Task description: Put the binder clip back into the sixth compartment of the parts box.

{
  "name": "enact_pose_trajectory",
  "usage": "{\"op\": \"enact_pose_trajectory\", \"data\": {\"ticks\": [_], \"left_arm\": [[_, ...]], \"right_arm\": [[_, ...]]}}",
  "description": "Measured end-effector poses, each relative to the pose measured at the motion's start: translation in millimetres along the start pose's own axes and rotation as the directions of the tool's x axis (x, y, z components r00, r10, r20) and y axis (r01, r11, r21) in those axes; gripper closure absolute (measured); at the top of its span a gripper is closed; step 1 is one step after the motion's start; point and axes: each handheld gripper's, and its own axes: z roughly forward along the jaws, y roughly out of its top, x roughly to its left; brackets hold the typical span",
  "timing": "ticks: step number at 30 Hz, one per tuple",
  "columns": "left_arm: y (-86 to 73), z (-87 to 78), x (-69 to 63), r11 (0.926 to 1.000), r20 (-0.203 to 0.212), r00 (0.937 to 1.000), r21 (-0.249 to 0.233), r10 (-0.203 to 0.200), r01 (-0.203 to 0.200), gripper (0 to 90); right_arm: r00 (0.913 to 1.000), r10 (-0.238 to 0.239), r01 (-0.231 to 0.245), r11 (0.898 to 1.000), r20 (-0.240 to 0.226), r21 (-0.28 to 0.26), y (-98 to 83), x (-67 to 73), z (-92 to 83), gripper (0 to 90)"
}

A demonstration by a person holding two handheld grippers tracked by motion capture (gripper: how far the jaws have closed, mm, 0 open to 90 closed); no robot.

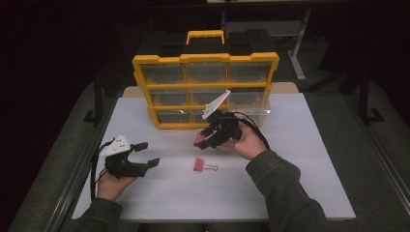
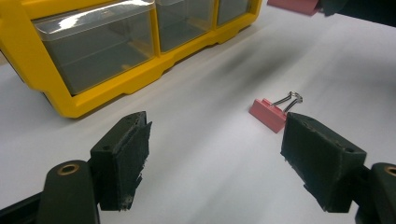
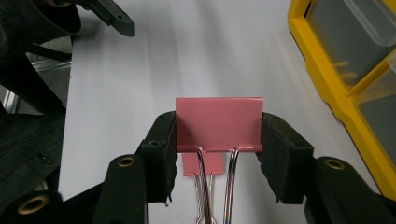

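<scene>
A pink binder clip [image 3: 218,122] sits squarely between the black jaws of my right gripper [image 3: 218,133], which is shut on its two sides; its wire handles trail back toward the camera. In the high view the right gripper [image 1: 200,139] holds that clip [image 1: 198,140] above the white table, in front of the organizer. A second pink binder clip [image 1: 199,165] lies flat on the table just below it, also seen past the left jaws [image 2: 267,113]. My left gripper [image 1: 149,154] rests at the left, open and with nothing between its jaws [image 2: 215,140].
A yellow organizer case [image 1: 140,72] with clear drawers stands upright at the back middle of the white table [image 1: 300,159]. Its lower edge [image 2: 116,88] runs close to the left gripper's far side. Dark floor surrounds the table.
</scene>
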Motion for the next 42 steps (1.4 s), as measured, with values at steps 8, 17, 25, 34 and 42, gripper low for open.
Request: {"op": "enact_pose_trajectory", "data": {"ticks": [8, 17, 25, 34, 42], "left_arm": [[0.1, 0.5, 1.5, 0.9998, -0.001, 0.9998, -0.005, 0.021, -0.021, 22.9], [0.0, 0.6, 1.5, 0.9997, 0.000, 0.9997, -0.004, 0.023, -0.023, 22.9], [0.0, 0.8, 1.3, 0.9998, 0.003, 0.9998, -0.003, 0.020, -0.020, 23.0], [0.1, 0.7, 0.6, 0.9999, 0.004, 1.0000, -0.009, 0.006, -0.006, 23.2], [0.1, 2.6, -0.3, 0.9995, 0.006, 0.9999, -0.029, -0.010, 0.010, 23.4]], "right_arm": [[0.9999, -0.012, 0.012, 1.000, -0.005, -0.001, 8.3, 2.3, -16.1, 48.5], [0.9997, -0.022, 0.022, 1.000, -0.004, -0.016, 20.6, 1.8, -40.4, 48.5], [0.9994, -0.033, 0.034, 0.998, 0.008, -0.045, 29.2, -1.7, -59.7, 48.5], [0.9980, -0.037, 0.040, 0.998, 0.051, -0.054, 34.9, -7.5, -81.8, 48.5], [0.9972, -0.002, 0.007, 0.998, 0.075, -0.068, 37.8, -15.2, -107.3, 48.5]]}}
